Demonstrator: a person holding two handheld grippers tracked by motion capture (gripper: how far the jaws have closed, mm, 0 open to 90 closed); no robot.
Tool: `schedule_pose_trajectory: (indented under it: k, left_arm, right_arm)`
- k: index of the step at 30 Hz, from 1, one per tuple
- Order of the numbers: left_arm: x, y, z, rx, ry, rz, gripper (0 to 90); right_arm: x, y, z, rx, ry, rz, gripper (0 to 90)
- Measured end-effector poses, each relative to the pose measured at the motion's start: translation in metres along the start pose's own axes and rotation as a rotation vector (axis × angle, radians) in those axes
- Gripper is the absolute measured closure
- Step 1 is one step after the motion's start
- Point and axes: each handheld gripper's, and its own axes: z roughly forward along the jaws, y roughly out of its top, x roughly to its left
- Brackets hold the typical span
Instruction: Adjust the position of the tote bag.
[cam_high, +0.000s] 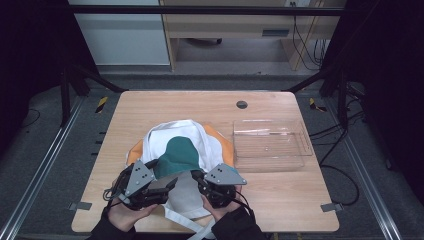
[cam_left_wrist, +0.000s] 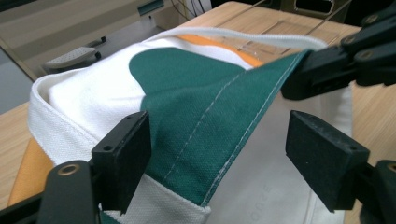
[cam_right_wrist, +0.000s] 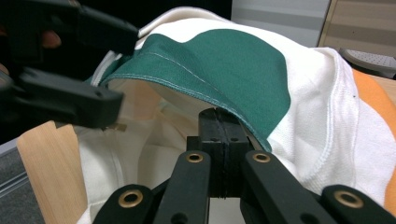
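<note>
Fabric bag, white with a dark green panel and an orange part beneath, is lying on the near half of the wooden bench, its mouth turned toward the person. A white strap is trailing off the near edge between the two forearms.

The right gripper is gripping the green hem of the bag's opening: in the right gripper view its jaws are pressed fully together with the stitched green edge pinched between them, and the hem is being held up off the lining so the pale inside of the bag is showing.

The left gripper is sitting just beside it at the same opening. In the left gripper view its jaws are standing wide apart, with the green hem and the white lining running between them; neither pad is pressing on the cloth, so it is holding nothing.

A clear plastic tray is resting on the bench to the right of the bag, just beside the orange edge. A dark round grommet is sitting in the bench top farther back.
</note>
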Motion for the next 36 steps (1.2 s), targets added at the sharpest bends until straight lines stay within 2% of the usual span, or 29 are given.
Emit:
schedule_pose_trajectory:
  k: [6,16,19,29,36]
  left_arm:
    - [-0.004,-0.004,0.006,0.022,0.046,0.014,27.4]
    - [-0.006,-0.008,0.011,0.053,0.078,-0.005,37.7]
    - [-0.006,-0.009,0.011,0.065,0.093,0.001,42.1]
    - [-0.008,-0.010,0.012,0.085,0.103,0.015,56.5]
    - [-0.005,-0.011,0.011,0.083,0.086,-0.001,75.0]
  right_arm:
    - [0.000,0.001,0.000,-0.001,0.003,-0.002,90.0]
    - [0.000,0.003,-0.001,-0.001,0.009,-0.005,90.0]
    - [0.000,0.003,-0.001,0.000,0.012,-0.005,90.0]
    - [0.001,0.003,-0.001,0.000,0.021,-0.014,90.0]
    - [0.001,-0.001,0.001,0.018,0.034,-0.024,90.0]
